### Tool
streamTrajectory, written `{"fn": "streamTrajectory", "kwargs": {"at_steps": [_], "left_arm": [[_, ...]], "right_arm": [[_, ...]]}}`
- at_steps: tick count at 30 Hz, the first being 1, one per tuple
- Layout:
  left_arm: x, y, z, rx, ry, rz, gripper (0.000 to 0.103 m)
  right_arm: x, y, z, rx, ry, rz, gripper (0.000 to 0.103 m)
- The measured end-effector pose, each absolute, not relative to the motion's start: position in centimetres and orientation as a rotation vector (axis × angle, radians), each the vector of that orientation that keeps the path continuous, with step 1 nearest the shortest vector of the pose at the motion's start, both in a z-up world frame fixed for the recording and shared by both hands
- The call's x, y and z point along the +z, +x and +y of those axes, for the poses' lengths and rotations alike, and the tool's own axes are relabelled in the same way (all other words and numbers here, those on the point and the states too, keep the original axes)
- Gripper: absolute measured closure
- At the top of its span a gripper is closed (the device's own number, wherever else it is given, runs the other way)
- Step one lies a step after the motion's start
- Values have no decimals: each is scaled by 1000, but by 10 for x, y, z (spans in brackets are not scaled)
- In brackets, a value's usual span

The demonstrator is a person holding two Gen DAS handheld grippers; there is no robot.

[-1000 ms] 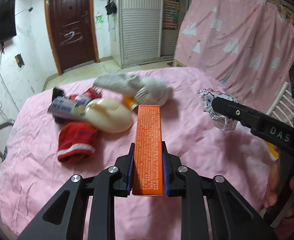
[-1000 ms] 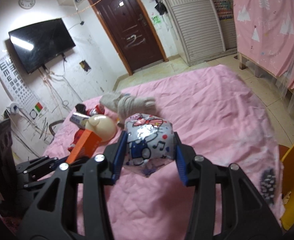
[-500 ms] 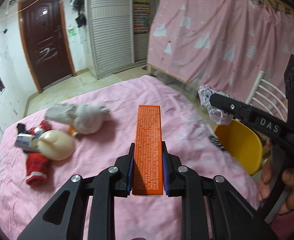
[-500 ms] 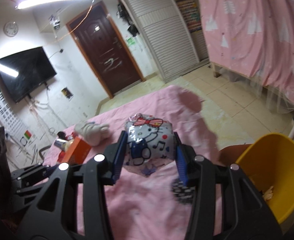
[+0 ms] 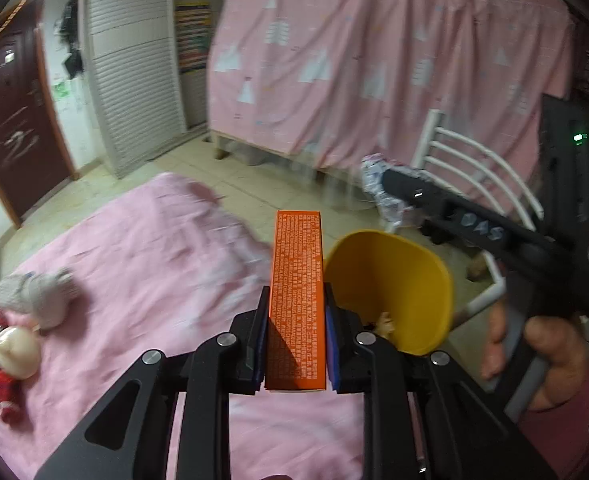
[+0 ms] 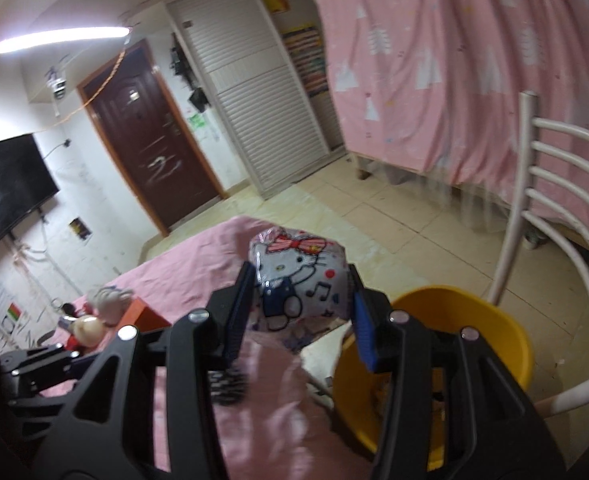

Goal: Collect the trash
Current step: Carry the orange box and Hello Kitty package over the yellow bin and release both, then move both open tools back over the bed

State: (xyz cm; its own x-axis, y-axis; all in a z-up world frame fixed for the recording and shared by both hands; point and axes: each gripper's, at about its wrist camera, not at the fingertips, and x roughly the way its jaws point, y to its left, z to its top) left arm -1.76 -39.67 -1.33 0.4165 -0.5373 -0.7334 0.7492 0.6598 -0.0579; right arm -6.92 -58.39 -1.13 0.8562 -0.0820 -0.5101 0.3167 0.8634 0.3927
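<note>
Trash is in both grippers now, held up over the near right edge of the pink bed [image 5: 126,264], close to the yellow bin [image 5: 398,280] on the floor just past that edge. The left gripper [image 5: 296,322] is pinching a long orange box [image 5: 297,280] — its two blue pads press flat on the long sides, low down near the near end, and most of the box sticks out far ahead. The box looks like thin card, so it is likely light and stiff, but it could dent if squeezed hard. Holding it by the long flat sides is a good way, since the pads have lots of room there. The right gripper [image 6: 302,308] is pinching a shiny bag [image 6: 300,280] with a cartoon cat on it, one pad on each side of its puffy middle. The bag looks soft, crinkly and a bit slippery — it is probably very light too, so it may slide out if the hold gets loose. Taking it around the fat middle seems best, as is done here. Some toys [image 5: 18,320] lie on the far left of the bed, well apart from the bin. A white chair [image 6: 542,216] stands just beside the bin, on its right.
</note>
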Motion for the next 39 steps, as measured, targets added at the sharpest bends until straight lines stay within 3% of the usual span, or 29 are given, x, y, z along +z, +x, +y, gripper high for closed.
{"fn": "streamTrajectory", "kwargs": {"at_steps": [9, 13, 14, 16, 17, 18, 29, 39], "left_arm": [[-33, -26, -468, -900, 325, 881, 90], [-40, -30, -492, -941, 334, 891, 89], [-41, -31, -497, -948, 337, 889, 87], [-44, -33, -506, -958, 345, 889, 74], [-45, -33, -508, -964, 345, 892, 61], [-45, -34, -509, -967, 344, 893, 55], [-37, -28, -485, -939, 326, 877, 55], [-6, 0, -415, -835, 240, 819, 55]], "right_arm": [[-31, -86, -631, -298, 573, 502, 56], [-33, -92, -645, -328, 602, 492, 42], [-34, -94, -649, -335, 611, 487, 40], [-34, -97, -653, -347, 620, 479, 40], [-34, -99, -655, -354, 624, 474, 40], [-34, -99, -657, -357, 628, 472, 40], [-36, -85, -642, -338, 624, 496, 39], [-22, -47, -592, -248, 564, 527, 34]]}}
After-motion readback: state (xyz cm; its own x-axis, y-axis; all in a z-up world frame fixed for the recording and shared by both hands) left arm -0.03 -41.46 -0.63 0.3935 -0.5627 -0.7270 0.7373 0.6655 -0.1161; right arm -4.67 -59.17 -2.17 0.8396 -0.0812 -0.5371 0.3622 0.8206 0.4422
